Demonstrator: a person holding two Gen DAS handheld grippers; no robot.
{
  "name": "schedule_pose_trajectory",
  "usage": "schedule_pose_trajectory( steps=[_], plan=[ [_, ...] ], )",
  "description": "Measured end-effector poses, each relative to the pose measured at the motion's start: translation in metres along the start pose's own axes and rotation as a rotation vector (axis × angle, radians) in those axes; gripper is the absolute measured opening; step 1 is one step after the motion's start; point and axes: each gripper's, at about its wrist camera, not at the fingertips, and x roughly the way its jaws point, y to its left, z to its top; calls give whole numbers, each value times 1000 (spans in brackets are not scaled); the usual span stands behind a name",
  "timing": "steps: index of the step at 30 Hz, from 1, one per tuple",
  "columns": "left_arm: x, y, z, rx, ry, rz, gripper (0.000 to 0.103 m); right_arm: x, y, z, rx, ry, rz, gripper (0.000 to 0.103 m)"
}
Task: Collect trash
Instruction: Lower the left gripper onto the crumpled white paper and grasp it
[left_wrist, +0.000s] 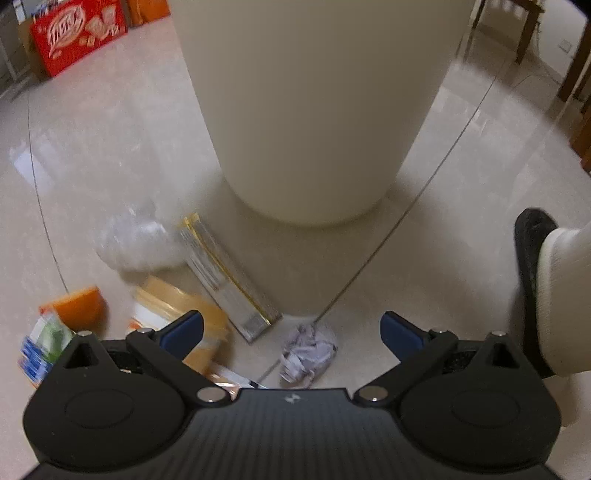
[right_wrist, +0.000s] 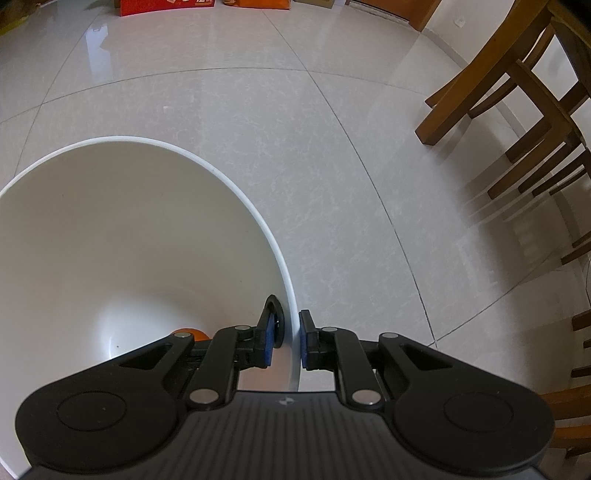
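Observation:
My left gripper (left_wrist: 291, 328) is open above trash strewn on the floor beside the tall white bin (left_wrist: 314, 110). A crumpled pale paper ball (left_wrist: 308, 354) lies just below the gap between its fingers. Left of it lie a long clear box with yellow edges (left_wrist: 225, 280), an orange-and-white cup (left_wrist: 177, 314), a clear plastic bag (left_wrist: 133, 240) and an orange-and-green carton (left_wrist: 55, 328). My right gripper (right_wrist: 288, 343) is shut on the white bin's rim (right_wrist: 291, 317), one pad inside the wall and one outside. Something orange (right_wrist: 195, 334) shows at the bin's bottom.
A person's foot in a black slipper and white sock (left_wrist: 546, 288) stands at the right of the trash. A red carton (left_wrist: 77, 33) sits far back on the tiled floor. Wooden chair legs (right_wrist: 517, 110) stand to the right of the bin.

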Motion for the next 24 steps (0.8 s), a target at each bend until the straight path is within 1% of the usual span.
schedule_pose_trajectory(
  steps=[2,3,4,7,10,14,19,20,22,24],
  plan=[
    [13,-4,-4,1,10,7,96,0,0,0,0,0,0,16],
    [19,-6,-8,5,16,13,93,0,0,0,-2,-1,-2,17],
    [25,-7,-11,6,26,18,86,0,1,-1,-3,-1,-2,17],
    [41,-6,-17,-15,58,9,74,-1,2,-1,-6,-1,-4,17],
    [49,-8,-27,-40,65,14,66,-1,2,-1,-4,-1,-3,17],
    [54,-7,-27,-81,66,-7,64,-2,3,-2,-12,-4,-6,17],
    [64,-8,-26,-77,85,-13,50,-1,2,-4,-11,-4,-6,17],
    [65,-8,-25,-83,87,-15,49,-1,3,-4,-12,-4,-6,17],
    [66,-6,-26,-97,90,-16,44,-1,3,-4,-13,-4,-6,17],
    [65,-5,-27,-102,92,-22,42,-2,3,-4,-15,-5,-7,17]
  ],
)
